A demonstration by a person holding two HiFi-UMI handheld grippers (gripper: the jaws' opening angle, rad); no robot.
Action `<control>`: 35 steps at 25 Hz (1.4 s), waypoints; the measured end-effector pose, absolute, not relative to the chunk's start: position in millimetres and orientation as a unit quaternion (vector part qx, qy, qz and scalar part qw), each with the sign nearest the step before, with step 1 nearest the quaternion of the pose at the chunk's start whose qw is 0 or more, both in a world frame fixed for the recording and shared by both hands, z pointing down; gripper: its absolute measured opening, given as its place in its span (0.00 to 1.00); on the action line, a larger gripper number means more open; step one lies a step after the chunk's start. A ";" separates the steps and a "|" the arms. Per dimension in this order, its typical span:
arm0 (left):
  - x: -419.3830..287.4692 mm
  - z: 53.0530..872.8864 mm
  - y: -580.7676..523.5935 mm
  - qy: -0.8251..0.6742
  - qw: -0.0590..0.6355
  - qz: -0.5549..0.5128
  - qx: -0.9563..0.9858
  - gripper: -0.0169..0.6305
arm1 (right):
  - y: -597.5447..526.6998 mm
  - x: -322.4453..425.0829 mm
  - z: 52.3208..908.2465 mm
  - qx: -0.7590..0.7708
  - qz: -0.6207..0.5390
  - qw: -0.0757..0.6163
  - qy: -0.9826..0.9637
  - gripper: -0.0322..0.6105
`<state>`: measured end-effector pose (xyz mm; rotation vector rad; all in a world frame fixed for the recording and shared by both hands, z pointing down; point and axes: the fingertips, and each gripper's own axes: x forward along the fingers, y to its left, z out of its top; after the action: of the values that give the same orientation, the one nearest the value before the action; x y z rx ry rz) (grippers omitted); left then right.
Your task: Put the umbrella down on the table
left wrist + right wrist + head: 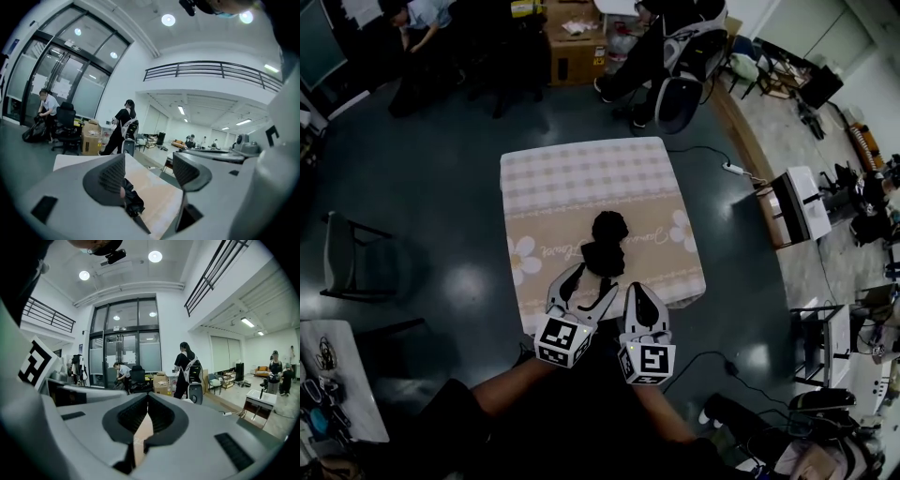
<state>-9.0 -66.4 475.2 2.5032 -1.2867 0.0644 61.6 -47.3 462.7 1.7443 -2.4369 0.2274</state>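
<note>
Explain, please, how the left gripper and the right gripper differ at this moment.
The left gripper has its jaws wide apart; the right gripper has them pressed together. In the head view the left gripper slants toward the black umbrella, while the right gripper points straight up the picture. Both hold nothing and hover at the near edge of the table, where the umbrella lies.

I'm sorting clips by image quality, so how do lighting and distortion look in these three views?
Head view: dim, glare patches on the floor, umbrella a detail-less black lump. Left gripper view: lamps blow out, railing bows from fisheye. Right gripper view: bright, sharp, dark corners.
</note>
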 end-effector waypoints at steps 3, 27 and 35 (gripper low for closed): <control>-18.5 464.7 -53.6 -0.446 0.148 0.011 0.883 0.37 | -35.6 51.9 459.4 0.581 0.070 0.066 -0.808 0.08; -42.1 455.7 -13.7 -0.409 0.116 -0.013 0.905 0.05 | -0.3 9.0 459.6 0.588 0.041 0.096 -0.802 0.08; -28.7 446.5 -13.5 -0.392 0.102 -0.011 0.914 0.05 | 3.2 20.1 449.9 0.603 0.027 0.096 -0.791 0.08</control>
<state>-28.7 -13.5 446.5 2.6997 -1.1565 -0.0313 20.1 3.2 449.9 1.7867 -2.3447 0.0806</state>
